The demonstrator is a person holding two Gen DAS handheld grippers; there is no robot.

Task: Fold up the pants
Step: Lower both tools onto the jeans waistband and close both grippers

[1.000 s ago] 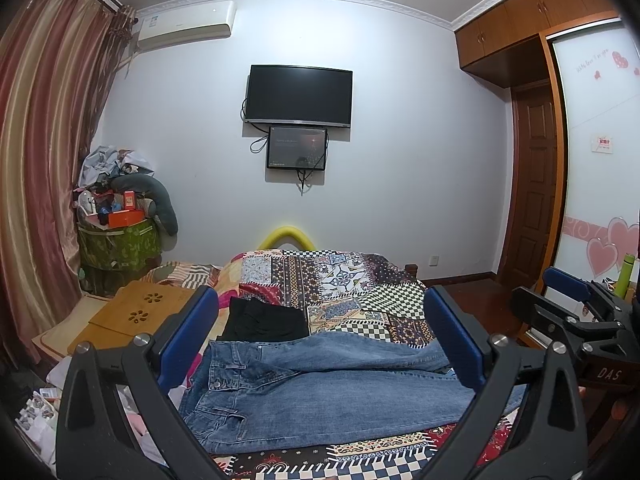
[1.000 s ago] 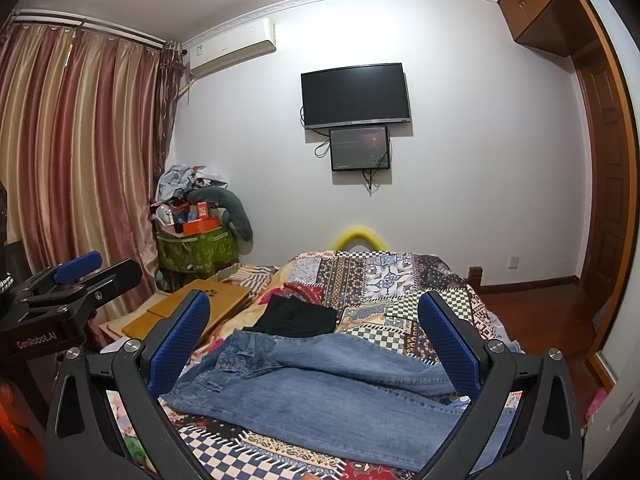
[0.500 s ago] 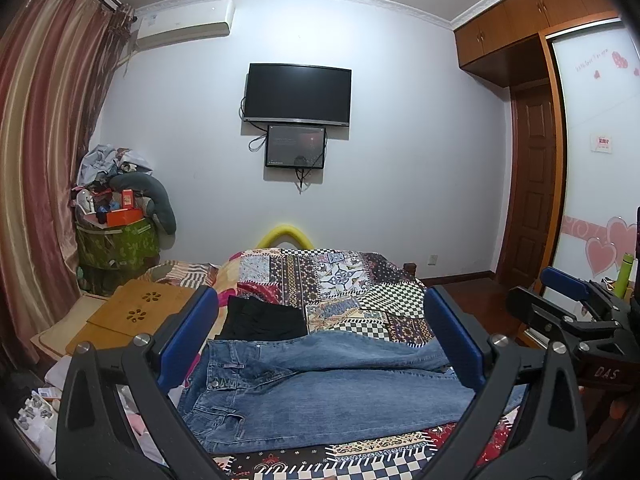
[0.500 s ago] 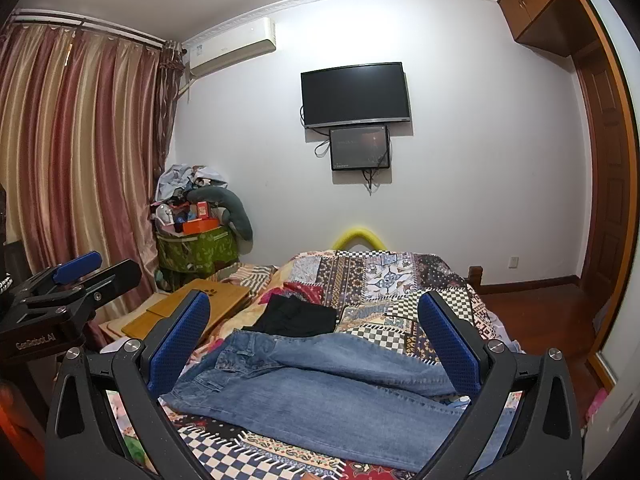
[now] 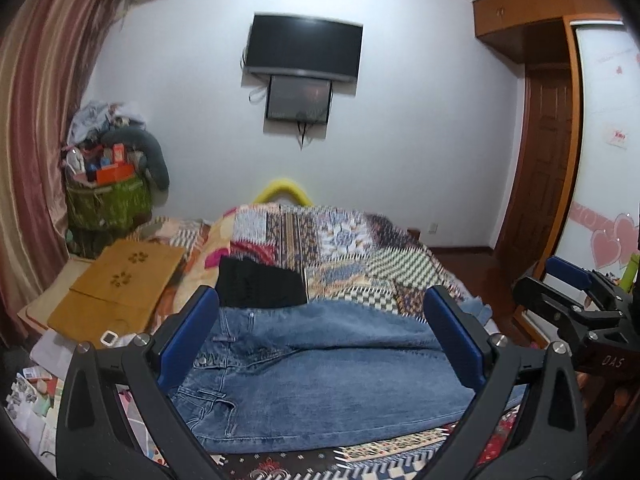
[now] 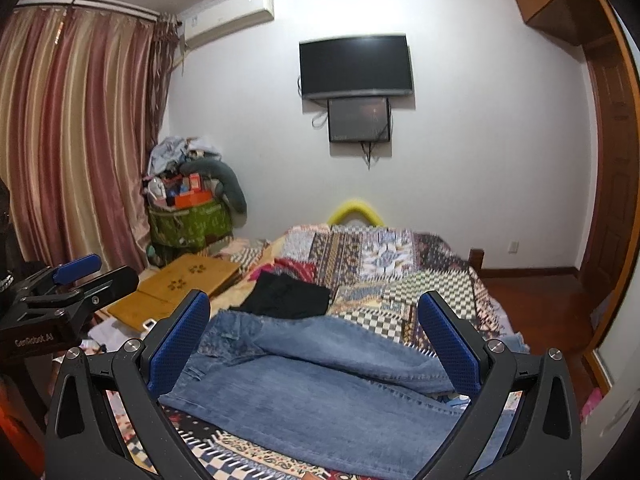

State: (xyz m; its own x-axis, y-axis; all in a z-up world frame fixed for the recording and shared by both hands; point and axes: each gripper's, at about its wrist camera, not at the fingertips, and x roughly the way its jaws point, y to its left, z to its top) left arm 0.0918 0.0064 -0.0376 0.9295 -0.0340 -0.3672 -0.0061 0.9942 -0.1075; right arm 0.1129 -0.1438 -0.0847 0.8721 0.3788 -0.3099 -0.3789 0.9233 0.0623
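Blue jeans lie flat across the near end of the bed, waistband to the left, legs running right. They also show in the right wrist view. My left gripper is open and empty, held above the jeans near the waist. My right gripper is open and empty, above the legs. The right gripper shows at the right edge of the left wrist view, and the left gripper at the left edge of the right wrist view.
A black folded garment lies behind the jeans on the patchwork quilt. A wooden lap desk sits left of the bed, with a cluttered green bin and curtains beyond. A wardrobe stands right.
Both grippers have moved forward and tilted down toward the jeans, which now look larger and closer. Both stay open and empty.
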